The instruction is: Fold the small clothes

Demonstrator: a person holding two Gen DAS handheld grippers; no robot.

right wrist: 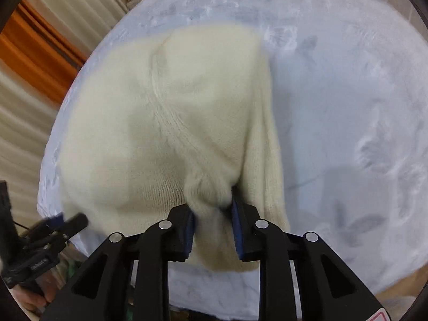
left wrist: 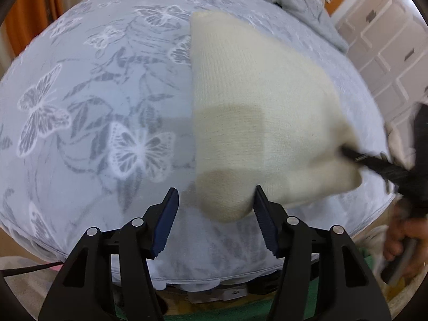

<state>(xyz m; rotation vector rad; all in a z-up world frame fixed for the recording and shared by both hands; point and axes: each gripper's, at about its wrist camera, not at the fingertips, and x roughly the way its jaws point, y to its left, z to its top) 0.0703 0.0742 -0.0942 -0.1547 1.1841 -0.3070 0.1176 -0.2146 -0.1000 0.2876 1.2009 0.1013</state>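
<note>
Right wrist: cream knit garment (right wrist: pixel 171 123), bunched; right hand-held gripper (right wrist: pixel 212 224) pinching it.

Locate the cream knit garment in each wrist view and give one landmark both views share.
Left wrist view: the cream knit garment lies right of centre, its near corner by the open left gripper; the right gripper grips its right edge.
Right wrist view: the garment fills centre-left, bunched between the right gripper's fingers.
Shared landmark: the butterfly-print sheet beneath it.
</note>
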